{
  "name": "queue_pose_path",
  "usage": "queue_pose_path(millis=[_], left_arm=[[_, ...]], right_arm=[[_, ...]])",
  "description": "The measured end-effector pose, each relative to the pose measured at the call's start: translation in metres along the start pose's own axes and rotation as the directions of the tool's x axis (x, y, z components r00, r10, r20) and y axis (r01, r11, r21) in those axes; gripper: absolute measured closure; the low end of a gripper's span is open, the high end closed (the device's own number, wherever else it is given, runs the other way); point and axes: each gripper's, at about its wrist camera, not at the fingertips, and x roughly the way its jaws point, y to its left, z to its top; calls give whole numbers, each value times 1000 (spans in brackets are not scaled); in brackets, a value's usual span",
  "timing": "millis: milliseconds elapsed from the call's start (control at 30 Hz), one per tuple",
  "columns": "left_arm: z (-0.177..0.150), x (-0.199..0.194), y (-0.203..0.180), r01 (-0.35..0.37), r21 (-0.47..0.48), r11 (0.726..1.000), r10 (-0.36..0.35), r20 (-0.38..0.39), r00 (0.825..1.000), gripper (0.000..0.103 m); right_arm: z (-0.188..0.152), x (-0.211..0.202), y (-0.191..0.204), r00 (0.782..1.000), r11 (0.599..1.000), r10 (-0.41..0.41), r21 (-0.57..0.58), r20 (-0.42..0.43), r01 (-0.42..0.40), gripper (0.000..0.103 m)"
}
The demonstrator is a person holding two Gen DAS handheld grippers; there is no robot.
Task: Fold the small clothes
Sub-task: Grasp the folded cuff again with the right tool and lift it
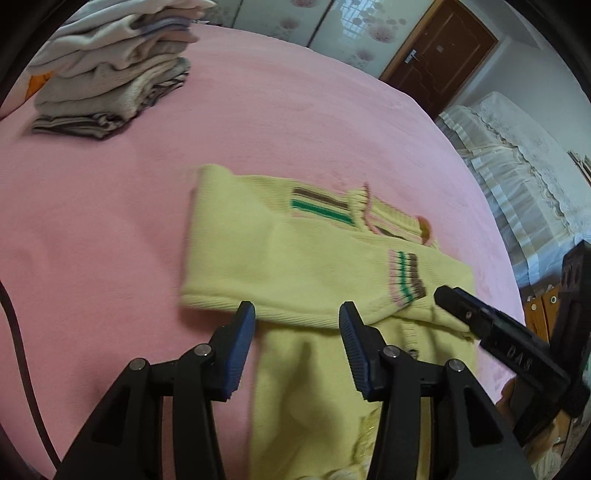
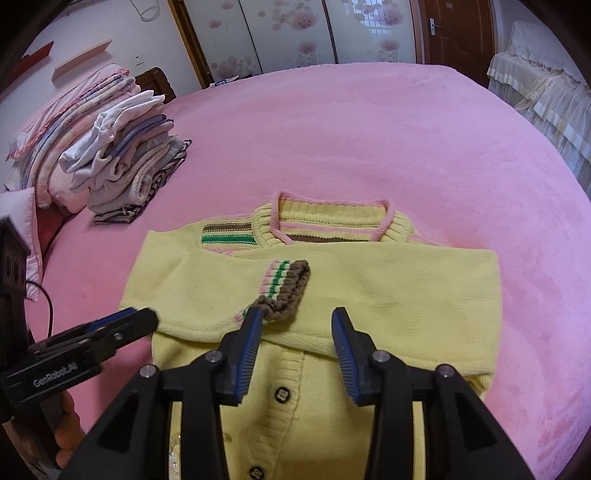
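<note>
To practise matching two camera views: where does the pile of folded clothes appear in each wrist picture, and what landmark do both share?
Left wrist: the pile sits at the upper left, on the pink bed.
Right wrist: the pile lies at the left, about mid-height, beyond the yellow cardigan.
Shared landmark: the brown door, upper right in both views.

Two close downward wrist views, shared cardigan (image 1: 314, 266)
</note>
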Motion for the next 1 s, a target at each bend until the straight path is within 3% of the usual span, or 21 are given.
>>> queue_pose_path(millis=[300,667,867,933,1000], left_arm=[[-10,5,43,-121,-19,992,121,0,993,57],[-4,17,56,-147,-43,988,147,3,989,57],[-2,24,53,-155,-38,987,155,-2,988,57],[-2,25,52,-154,-38,987,154,-3,988,57],[-1,26,51,-156,-34,987,156,-3,988,57]], right_arm=[[15,32,-7,995,991,77,113,-61,-70,63],[19,51,-21,975,951,201,259,-96,-171,63],[22,58,-11,983,969,140,221,-122,-111,64],[22,60,-6,986,977,113,194,-121,-88,67],[22,62,-1,986,983,104,161,-130,-82,87]])
